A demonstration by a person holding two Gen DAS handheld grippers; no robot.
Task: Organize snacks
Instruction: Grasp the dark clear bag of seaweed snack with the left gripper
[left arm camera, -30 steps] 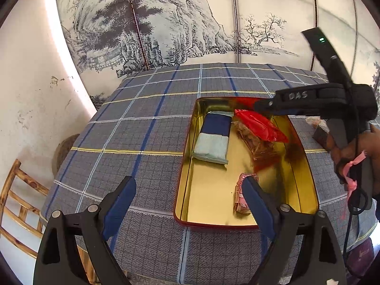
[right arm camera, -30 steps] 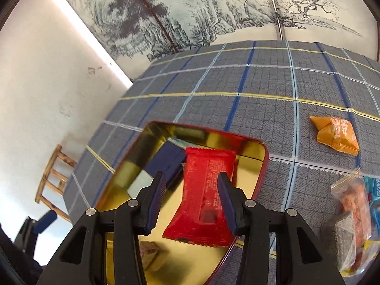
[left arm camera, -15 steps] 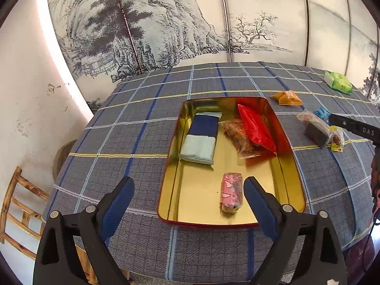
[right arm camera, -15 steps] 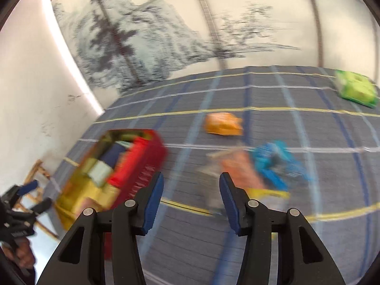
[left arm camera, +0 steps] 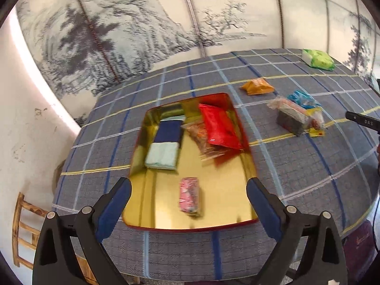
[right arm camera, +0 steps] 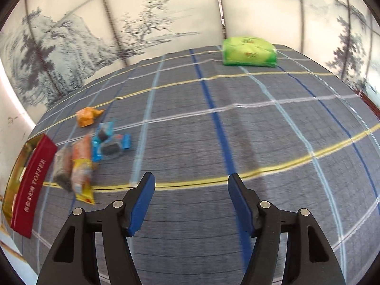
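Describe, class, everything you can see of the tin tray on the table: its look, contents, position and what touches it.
The tin tray is a shallow rounded rectangle, shiny gold inside and dark red outside, with TOFFEE printed on one wall. It lies flat on the checked tablecloth. Inside lie a navy and pale packet, a red packet overlapping a clear orange snack bag, and a pink sweet. Neither set of tongs touches it.

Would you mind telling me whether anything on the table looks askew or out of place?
Nothing is spilled or damaged. The red packet lies askew in the tin, leaning on its right wall over a clear packet. Several snacks remain loose on the cloth: the orange packet, green pack and a small pile.
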